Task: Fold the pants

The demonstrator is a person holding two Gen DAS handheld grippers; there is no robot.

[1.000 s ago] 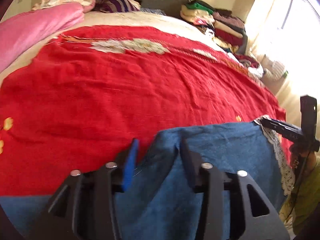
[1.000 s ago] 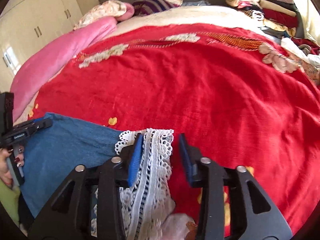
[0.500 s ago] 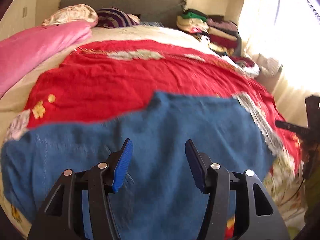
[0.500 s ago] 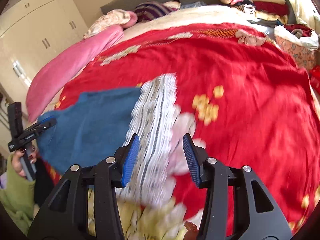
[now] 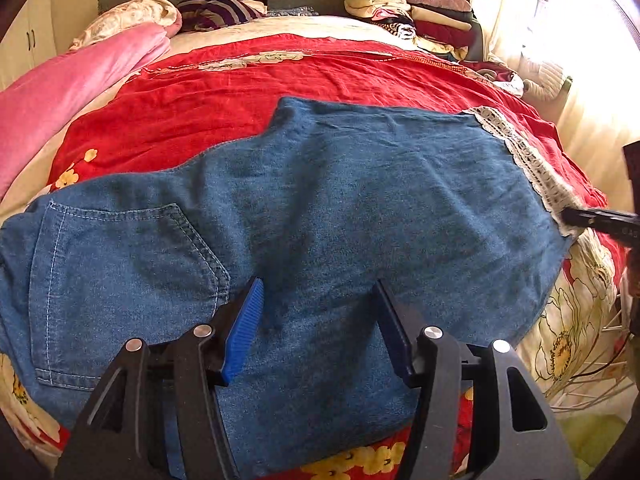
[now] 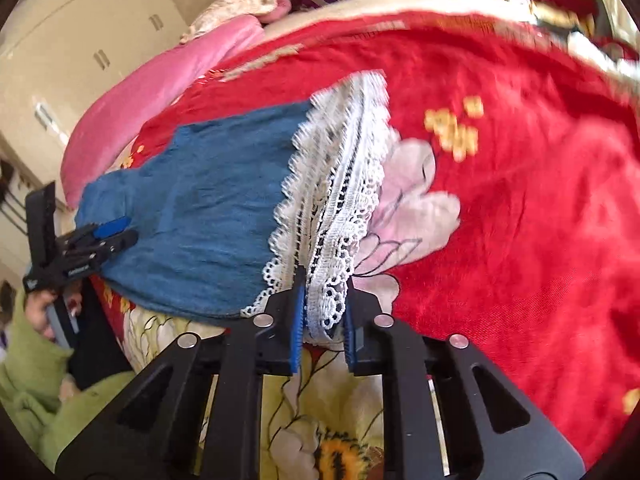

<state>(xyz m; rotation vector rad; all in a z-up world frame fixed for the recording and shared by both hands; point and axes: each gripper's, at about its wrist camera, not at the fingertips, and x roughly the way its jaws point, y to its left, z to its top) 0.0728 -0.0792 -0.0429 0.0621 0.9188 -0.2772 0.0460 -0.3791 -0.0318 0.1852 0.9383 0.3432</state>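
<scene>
The blue denim pants (image 5: 320,208) lie flat on the red bedspread, back pocket (image 5: 120,264) at the left, white lace hem (image 5: 524,160) at the right. My left gripper (image 5: 316,320) is open above the near edge of the denim and holds nothing. My right gripper (image 6: 322,312) is narrowed around the near end of the lace hem (image 6: 336,200), which sits between its blue pads. The right gripper also shows at the right edge of the left wrist view (image 5: 600,220). The left gripper shows in the right wrist view (image 6: 100,240) at the pants' far side.
The red flowered bedspread (image 5: 240,92) covers the bed. A pink blanket (image 5: 60,92) lies along the left side. Pillows (image 5: 216,8) and a stack of folded clothes (image 5: 408,12) sit at the head. A wardrobe (image 6: 92,40) stands beyond the bed.
Both grippers pulled back toward the bed's near edge, and the pants now lie spread flat. The left gripper let go of the denim and opened. The right gripper closed in on the lace hem.
</scene>
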